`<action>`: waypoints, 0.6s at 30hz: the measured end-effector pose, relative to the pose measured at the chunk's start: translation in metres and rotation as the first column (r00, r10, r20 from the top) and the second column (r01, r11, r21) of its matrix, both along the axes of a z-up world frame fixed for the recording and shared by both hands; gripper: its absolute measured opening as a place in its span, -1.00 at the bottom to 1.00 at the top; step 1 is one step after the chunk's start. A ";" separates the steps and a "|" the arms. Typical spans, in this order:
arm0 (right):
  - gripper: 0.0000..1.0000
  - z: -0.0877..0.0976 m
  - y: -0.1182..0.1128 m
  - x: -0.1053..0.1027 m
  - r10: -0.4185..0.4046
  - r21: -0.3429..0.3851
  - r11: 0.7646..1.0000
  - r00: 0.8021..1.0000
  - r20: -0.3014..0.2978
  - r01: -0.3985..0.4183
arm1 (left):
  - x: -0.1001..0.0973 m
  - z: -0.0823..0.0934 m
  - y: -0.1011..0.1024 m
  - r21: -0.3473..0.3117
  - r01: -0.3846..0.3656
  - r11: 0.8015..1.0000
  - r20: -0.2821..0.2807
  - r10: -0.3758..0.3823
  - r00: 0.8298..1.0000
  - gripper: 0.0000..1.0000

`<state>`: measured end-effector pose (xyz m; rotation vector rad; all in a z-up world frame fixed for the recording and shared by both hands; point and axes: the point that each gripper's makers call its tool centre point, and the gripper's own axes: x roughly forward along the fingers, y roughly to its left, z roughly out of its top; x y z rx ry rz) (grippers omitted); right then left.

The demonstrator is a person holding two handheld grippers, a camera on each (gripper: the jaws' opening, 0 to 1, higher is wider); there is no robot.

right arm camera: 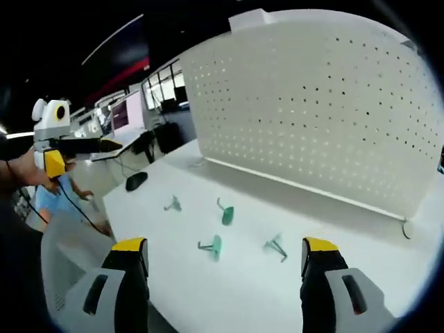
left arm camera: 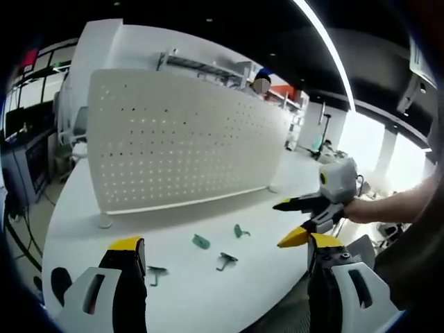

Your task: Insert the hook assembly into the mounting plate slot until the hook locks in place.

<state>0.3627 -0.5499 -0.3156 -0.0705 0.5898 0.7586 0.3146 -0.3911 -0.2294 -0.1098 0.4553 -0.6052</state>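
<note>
A white perforated mounting plate (left arm camera: pixel 180 139) (right arm camera: pixel 312 104) stands upright across the white table (left arm camera: pixel 208 298) (right arm camera: pixel 347 229). Several small green hooks lie loose on the table in front of it: one (left arm camera: pixel 201 241), another (left arm camera: pixel 241 231), a third (left arm camera: pixel 226 261), and one off to the left (left arm camera: pixel 156 272). In the right gripper view they lie at hook (right arm camera: pixel 172 204), hook (right arm camera: pixel 226 214), hook (right arm camera: pixel 211 246) and hook (right arm camera: pixel 276 245). My left gripper (left arm camera: pixel 226 243) (right arm camera: pixel 87 154) is open above the table's near edge, holding nothing. My right gripper (right arm camera: pixel 224 244) (left arm camera: pixel 286 222) is open too, held in the air right of the hooks.
A small black oval object (right arm camera: pixel 136 181) (left arm camera: pixel 61 281) lies near the table's left end. The plate's round foot (left arm camera: pixel 104 222) rests on the table. Beyond the table are office desks with monitors (left arm camera: pixel 35 166), and a person in blue (right arm camera: pixel 55 201).
</note>
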 end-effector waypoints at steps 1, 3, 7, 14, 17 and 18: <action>0.85 -0.001 0.000 0.001 0.001 -0.004 1.000 1.000 -0.002 -0.001 | 0.000 -0.001 0.001 0.003 -0.003 1.000 -0.001 0.003 1.000 0.98; 0.84 -0.003 0.001 0.001 0.004 -0.008 1.000 1.000 -0.004 -0.004 | 0.000 0.000 0.001 0.002 -0.004 1.000 -0.002 0.004 1.000 0.98; 0.79 -0.012 0.009 0.002 0.034 -0.008 0.999 0.999 -0.001 -0.034 | 0.001 0.001 0.002 -0.006 -0.005 1.000 -0.004 0.004 1.000 0.98; 0.77 -0.026 0.024 0.001 0.079 -0.019 0.997 0.996 -0.031 -0.080 | 0.004 0.003 0.008 0.000 -0.021 1.000 0.002 0.021 1.000 0.97; 0.76 -0.032 0.031 0.003 0.091 -0.012 0.996 0.995 -0.045 -0.091 | 0.003 0.001 0.010 0.001 -0.028 1.000 -0.003 0.028 1.000 0.98; 0.75 -0.034 0.033 0.003 0.094 -0.013 0.995 0.994 -0.050 -0.094 | 0.003 0.000 0.010 0.002 -0.028 1.000 -0.006 0.028 1.000 0.97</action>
